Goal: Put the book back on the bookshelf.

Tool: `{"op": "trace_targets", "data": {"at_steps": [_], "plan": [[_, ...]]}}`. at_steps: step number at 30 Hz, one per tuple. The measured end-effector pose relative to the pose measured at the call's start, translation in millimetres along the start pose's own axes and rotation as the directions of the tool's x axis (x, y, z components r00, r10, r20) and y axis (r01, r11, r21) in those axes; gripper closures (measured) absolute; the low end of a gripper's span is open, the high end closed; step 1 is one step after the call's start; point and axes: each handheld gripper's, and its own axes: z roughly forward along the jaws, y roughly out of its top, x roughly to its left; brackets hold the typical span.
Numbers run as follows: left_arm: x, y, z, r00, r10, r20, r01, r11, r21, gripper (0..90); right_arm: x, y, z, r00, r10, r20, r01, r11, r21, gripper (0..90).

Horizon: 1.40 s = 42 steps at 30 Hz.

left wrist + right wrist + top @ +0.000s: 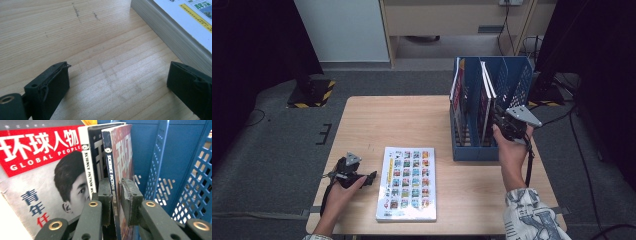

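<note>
My right gripper is shut on the lower spine of a dark magazine with a red cover, which stands upright in the blue file rack. In the high view that gripper reaches into the rack's middle slot from the near side. My left gripper rests low over the table, just left of a thick white book lying flat with a grid of small pictures on its cover. Its jaws stand wide open over bare wood, with the book's page edge close to the right jaw.
Beside the held magazine stand a white-spined magazine and a red-and-grey one titled Global People. More magazines fill the rack's left slot. The rack sits at the wooden table's far right.
</note>
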Motion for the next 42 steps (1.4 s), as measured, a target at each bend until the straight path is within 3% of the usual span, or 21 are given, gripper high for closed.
{"op": "trace_targets", "data": {"at_steps": [9,22,26,33,37,42], "plan": [[-0.1,0.0,0.0,1.0,0.0,0.0,0.0,1.0,0.0,3.3,1.9,-7.7,-4.2,0.9998,0.005,-0.016,-0.005,1.0,0.005,77.2],[-0.7,0.0,0.2,1.0,0.005,0.007,-0.005,1.0,-0.003,3.0,12.5,-24.0,-24.6,0.9971,0.014,-0.075,-0.014,1.0,-0.002,63.0],[-1.6,-0.6,-0.2,0.9996,0.013,0.025,-0.013,0.9999,0.002,1.8,19.7,-30.7,-29.4,0.9939,0.019,-0.108,-0.018,1.0,0.01,56.5],[-2.9,-1.0,-0.8,0.9996,0.017,0.022,-0.017,0.9999,0.002,1.4,36.3,-44.9,-31.3,0.9885,0.004,-0.151,0.002,0.999,0.041,44.9],[-5.3,-0.2,-1.9,0.9995,0.025,0.02,-0.025,0.9997,-0.007,6.2,43.5,-48.4,-32.2,0.9852,0.011,-0.171,-0.002,0.999,0.053,41.1],[-11.0,5.6,-11.1,0.9989,0.021,0.041,-0.018,0.9985,-0.052,7.3,66.2,-53.3,-33.2,0.9743,-0.026,-0.224,0.047,0.995,0.091,35.7]]}}
